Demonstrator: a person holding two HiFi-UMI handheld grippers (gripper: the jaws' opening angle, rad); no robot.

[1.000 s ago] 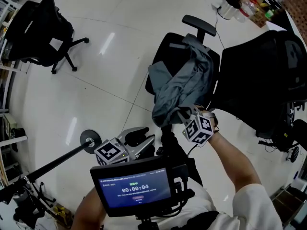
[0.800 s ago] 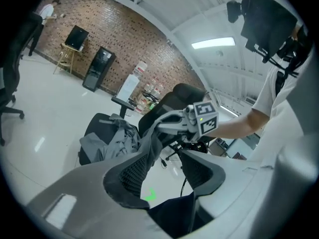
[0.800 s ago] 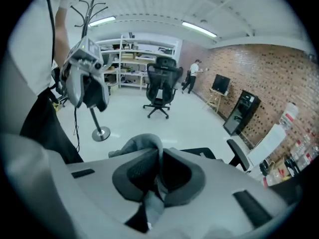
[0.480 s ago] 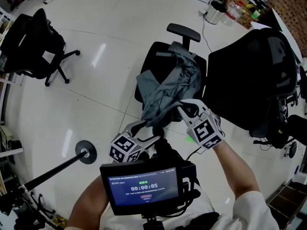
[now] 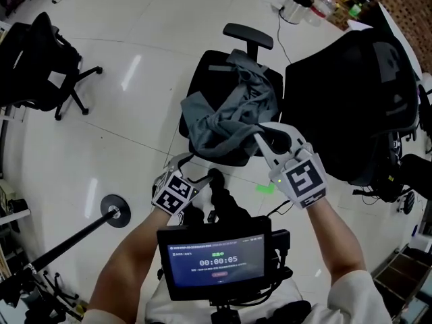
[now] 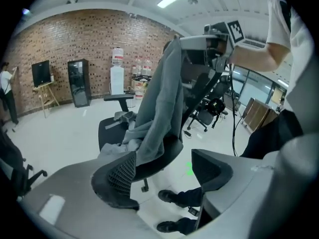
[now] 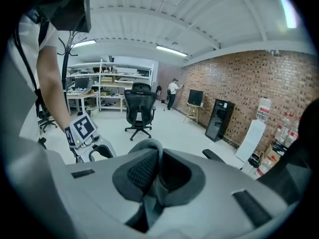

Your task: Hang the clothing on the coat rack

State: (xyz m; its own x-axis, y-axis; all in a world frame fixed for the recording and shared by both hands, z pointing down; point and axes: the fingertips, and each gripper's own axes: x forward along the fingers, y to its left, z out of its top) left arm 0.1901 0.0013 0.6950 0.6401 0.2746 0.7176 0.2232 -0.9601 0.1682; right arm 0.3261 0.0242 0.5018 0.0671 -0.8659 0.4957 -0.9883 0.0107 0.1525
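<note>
Item: grey clothing [image 5: 223,117], hanging lengthwise from my right tongs [image 7: 154,171], clenched on it. Left tongs [image 6: 167,166] opening, empty, just beside; coat rack [image 5: 113,211] lies leftward.

- Head view: high above, facing steeply down; office chair [image 5: 202,79] at frame centre.
- Left gripper view: low, near, side-on to the same chair [image 6: 159,158].
- Right gripper view: faces shelves [image 7: 99,78], upper left.
</note>
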